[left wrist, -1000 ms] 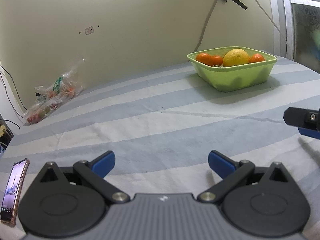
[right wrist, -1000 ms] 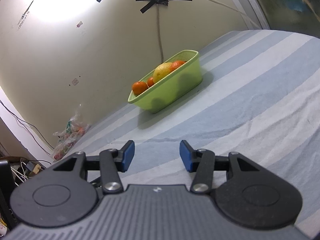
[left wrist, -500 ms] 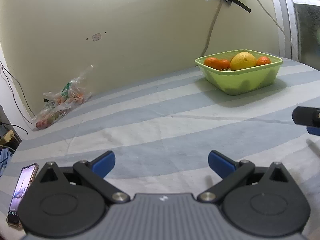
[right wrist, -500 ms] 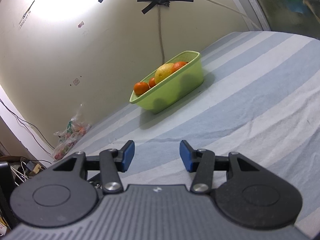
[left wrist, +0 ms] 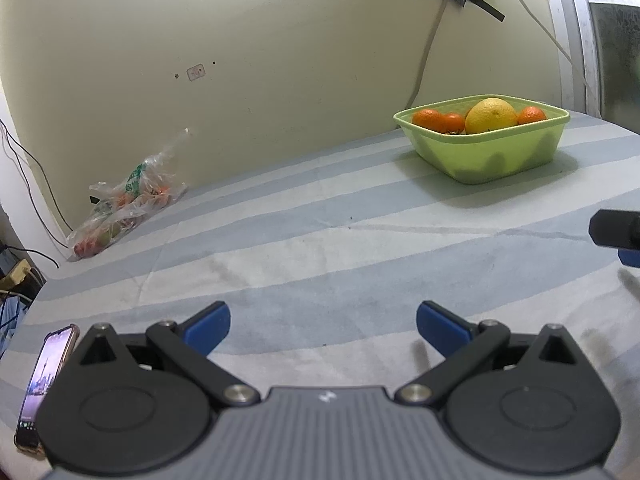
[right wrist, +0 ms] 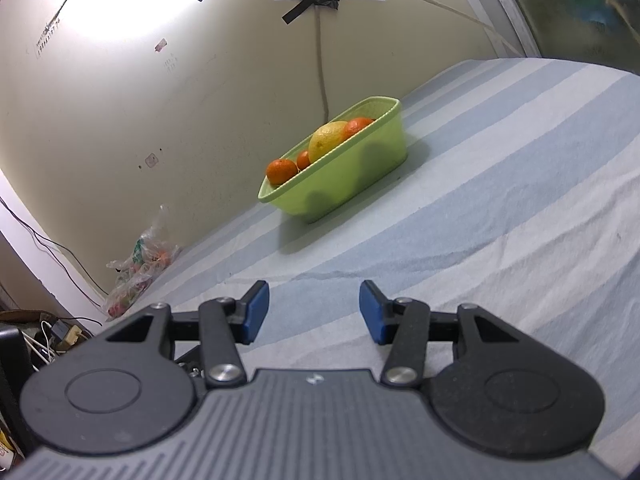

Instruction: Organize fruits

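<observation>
Two pairs of tongs hang open and empty above the striped bed sheet [left wrist: 320,248], the left tongs [left wrist: 323,322] spread wide and the right tongs [right wrist: 314,312] parted less far, with nothing between the blue pads of either. The fruit already gathered sits in the green basket [left wrist: 492,152], which serves as the landmark: several oranges [left wrist: 430,119] and one large yellow citrus [left wrist: 491,115] heaped above its rim. Far to the left of the basket, against the same wall, lies a clear plastic bag [left wrist: 128,204] that seems to hold more red and orange fruit; its contents are too blurred to name. Judging by the task, that bag is the likely next source, though the step in hand cannot be told for certain. To do it well, one pair of tongs should pin or lift the thin film while the other goes in for one fruit at a time, closing gently on the widest part so it neither slips nor bruises, then setting it low into the basket beside the citrus instead of on top of the heap. The sheet is soft and faintly creased, so round fruit may roll. A phone [left wrist: 44,384] lies at the near left, well away from the basket; behind the basket a cable [left wrist: 430,48] is taped to the pale wall.
</observation>
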Motion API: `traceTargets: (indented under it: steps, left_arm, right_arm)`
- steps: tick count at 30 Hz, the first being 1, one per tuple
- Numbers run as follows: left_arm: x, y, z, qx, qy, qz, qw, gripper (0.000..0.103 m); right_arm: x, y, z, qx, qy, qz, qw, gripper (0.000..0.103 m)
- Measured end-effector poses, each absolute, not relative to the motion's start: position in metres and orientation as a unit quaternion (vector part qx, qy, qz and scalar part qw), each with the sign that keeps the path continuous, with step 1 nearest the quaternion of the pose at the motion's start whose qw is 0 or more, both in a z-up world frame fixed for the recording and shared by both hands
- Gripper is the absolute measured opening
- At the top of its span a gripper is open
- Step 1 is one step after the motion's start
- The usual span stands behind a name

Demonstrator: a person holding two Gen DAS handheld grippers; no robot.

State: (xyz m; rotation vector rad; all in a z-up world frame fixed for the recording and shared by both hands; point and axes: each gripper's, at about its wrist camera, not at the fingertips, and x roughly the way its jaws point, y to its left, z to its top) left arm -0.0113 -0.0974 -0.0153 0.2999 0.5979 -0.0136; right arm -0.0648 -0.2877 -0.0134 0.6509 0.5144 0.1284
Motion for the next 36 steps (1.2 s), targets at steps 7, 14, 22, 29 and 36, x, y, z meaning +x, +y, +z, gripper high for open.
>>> traceTargets:
  steps: [7,14,22,29,36]
  left_arm:
    - [-0.0099,-0.0957,-0.0181,0.139,0.305,-0.013,0.942,0.103]
    - [-0.0083,-0.0922,-0.0212,0.121,0.322,-0.026,0.939,0.103]
    - [-0.0090,-0.0922,-0.0215,0.112,0.326,-0.026,0.938,0.103]
    - [-0.0088,-0.0904,-0.0220,0.106,0.328,-0.025,0.938,0.103]
    - [-0.0086,-0.0889,-0.0222,0.103,0.327,-0.022,0.939,0.103]
  right_arm:
    - [-0.0612,-0.2850,-0.0148,0.312,0.255,0.060,0.913,0.055]
    - [-0.0612,-0.2810,-0.0147,0.300,0.253,0.054,0.918,0.060]
    - [-0.0611,-0.2792,-0.0155,0.296,0.254,0.052,0.920,0.062]
    - [-0.0616,-0.2785,-0.0147,0.293,0.252,0.050,0.921,0.062]
    - [-0.0621,-0.2779,-0.0145,0.292,0.252,0.050,0.921,0.064]
